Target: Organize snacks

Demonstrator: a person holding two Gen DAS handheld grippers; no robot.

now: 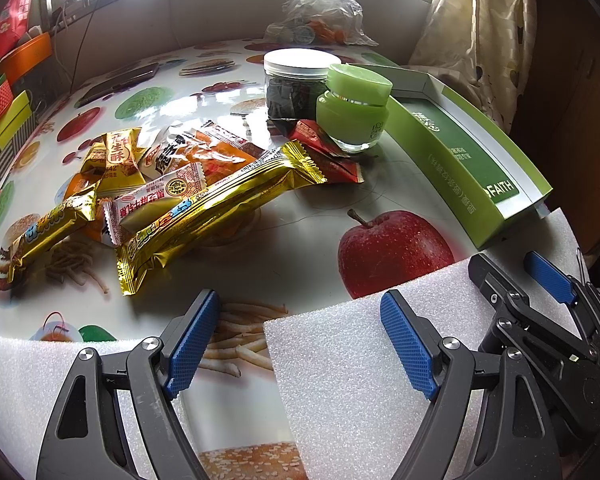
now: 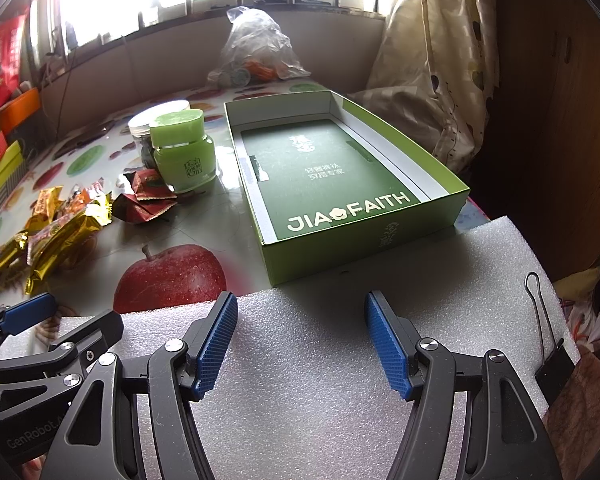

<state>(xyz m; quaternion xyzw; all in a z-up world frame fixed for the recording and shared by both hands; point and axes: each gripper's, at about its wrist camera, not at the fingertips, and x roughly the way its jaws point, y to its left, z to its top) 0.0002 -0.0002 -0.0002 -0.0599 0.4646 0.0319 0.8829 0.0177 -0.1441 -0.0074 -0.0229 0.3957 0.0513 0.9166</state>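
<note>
A table (image 1: 300, 264) under a fruit-and-burger printed cloth sits below a bright window, with white foam (image 2: 320, 360) along its near edge. The snacks (image 1: 172, 200) lie heaped ahead and left of the left gripper (image 1: 300, 344), whose jaws are spread and hold nothing; a green jar (image 1: 354, 108) and a white-lidded jar (image 1: 296, 80) stand beyond the heap. The green box (image 2: 364, 248) lies open just ahead of the right gripper (image 2: 300, 344), also spread and empty, over the foam, a binder clip (image 2: 552, 360) to its right.

Shiny foil snack wrappers (image 1: 220, 216) – glossy tablecloth (image 1: 300, 248).
</note>
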